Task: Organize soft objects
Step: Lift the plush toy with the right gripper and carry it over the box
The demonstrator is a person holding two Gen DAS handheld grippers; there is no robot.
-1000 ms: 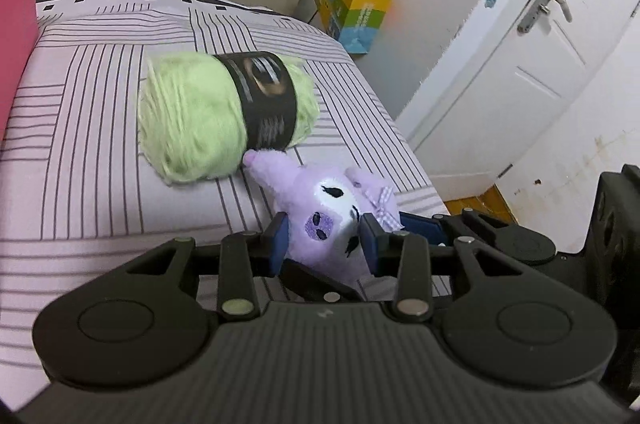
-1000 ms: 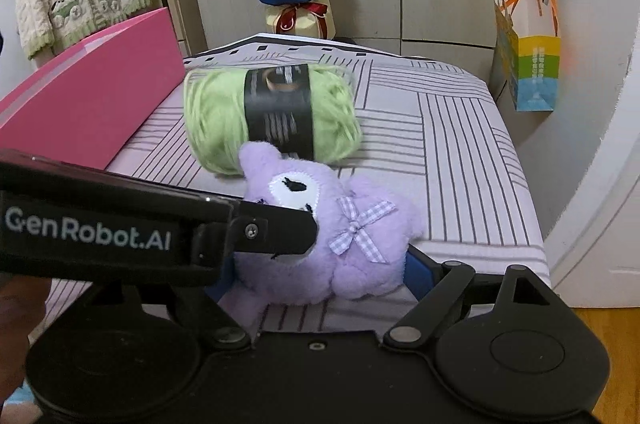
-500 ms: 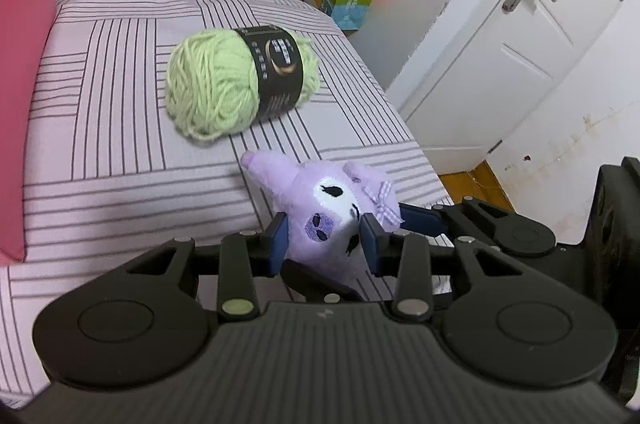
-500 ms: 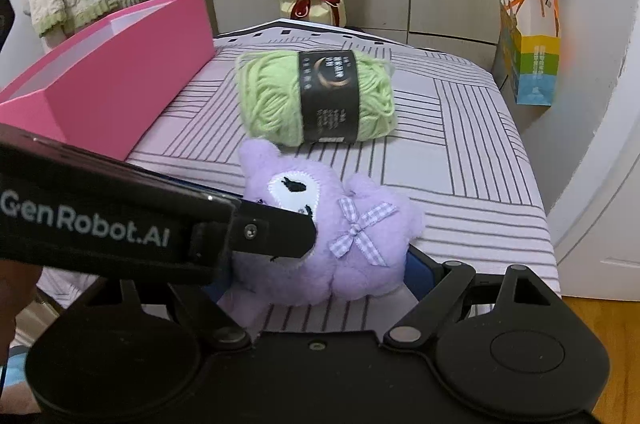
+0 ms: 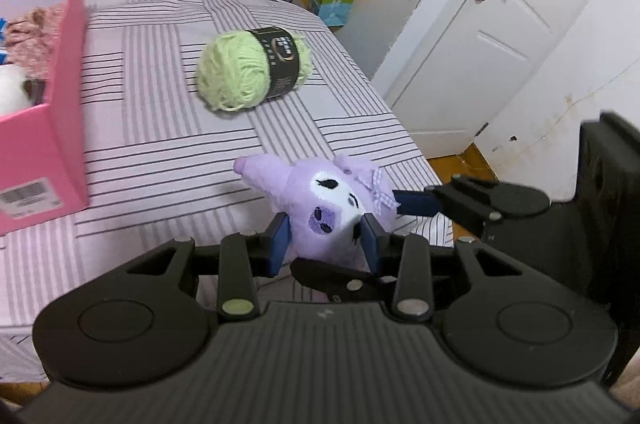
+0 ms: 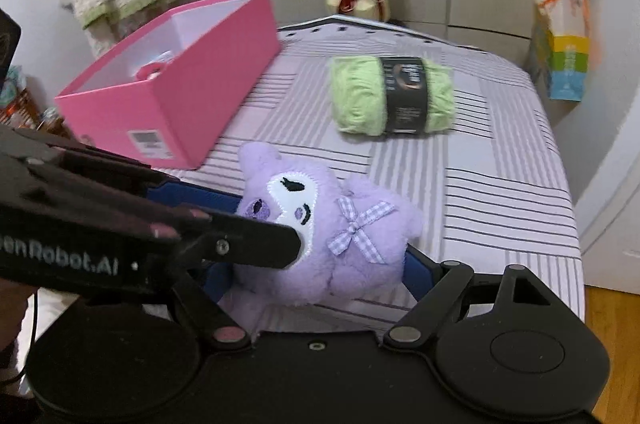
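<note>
lifted clear of the bed (image 5: pixel 168 144) since before, purple plush (image 5: pixel 320 200) — head pinched by left gripper (image 5: pixel 325 238), body by right gripper (image 6: pixel 316 264).

Purple plush toy (image 5: pixel 320 200) with gingham bow, low centre of frame, tilted; green yarn skein (image 6: pixel 394 96) with black band lying on its side, upper centre-right.

Obstacle left: tall open pink cardboard box (image 6: pixel 168 96).
Obstacle ahead: green yarn ball (image 6: pixel 394 96).
Free: striped bedcover (image 6: pixel 304 92) between them.
</note>
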